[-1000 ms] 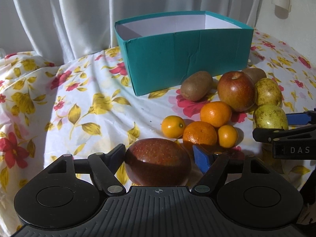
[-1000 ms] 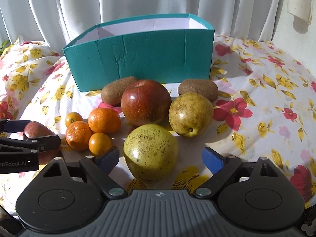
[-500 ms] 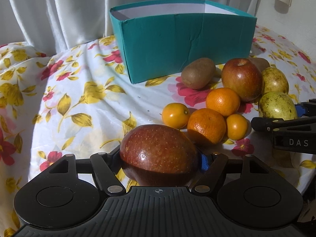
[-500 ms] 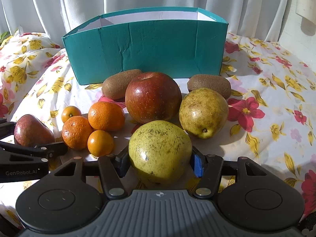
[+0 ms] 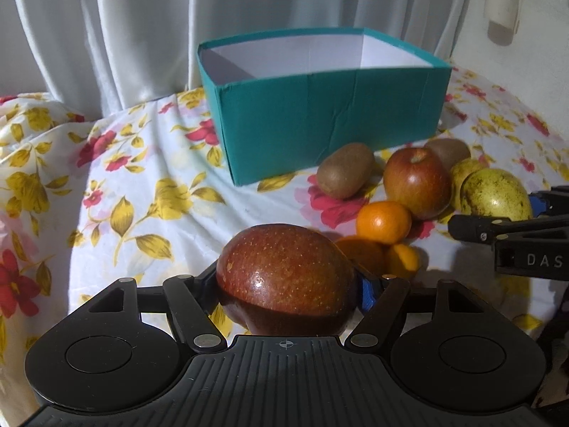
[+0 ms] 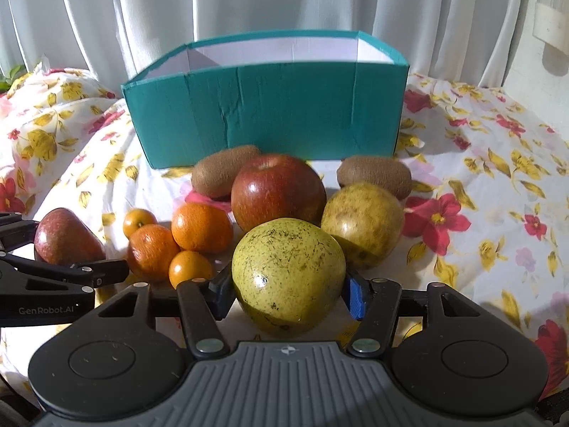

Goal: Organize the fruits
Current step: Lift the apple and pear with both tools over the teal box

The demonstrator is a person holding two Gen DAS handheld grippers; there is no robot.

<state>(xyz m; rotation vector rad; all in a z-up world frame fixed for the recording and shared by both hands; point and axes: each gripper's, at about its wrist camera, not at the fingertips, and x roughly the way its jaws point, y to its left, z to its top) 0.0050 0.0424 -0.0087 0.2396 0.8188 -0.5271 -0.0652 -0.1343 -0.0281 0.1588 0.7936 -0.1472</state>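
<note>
My left gripper (image 5: 286, 291) is shut on a dark red apple (image 5: 284, 277) and holds it above the cloth; the apple also shows in the right wrist view (image 6: 65, 236). My right gripper (image 6: 288, 291) is shut on a yellow-green pear (image 6: 288, 274), also seen in the left wrist view (image 5: 496, 195). An open teal box (image 5: 327, 128) with a white inside stands behind the fruit (image 6: 270, 121). On the cloth lie a second red apple (image 6: 279, 190), a second pear (image 6: 362, 224), two kiwis (image 6: 222, 170), and several oranges (image 6: 201, 227).
A floral tablecloth (image 5: 142, 185) covers the round table, with white curtains (image 6: 284, 3) behind. The left gripper's body (image 6: 53, 281) reaches in at the left of the right wrist view. A wall (image 5: 526, 14) stands at the far right.
Both grippers closed on their fruit: left on the dark red apple, right on the green pear. Both have since risen a little, so the box's inside shows more.
</note>
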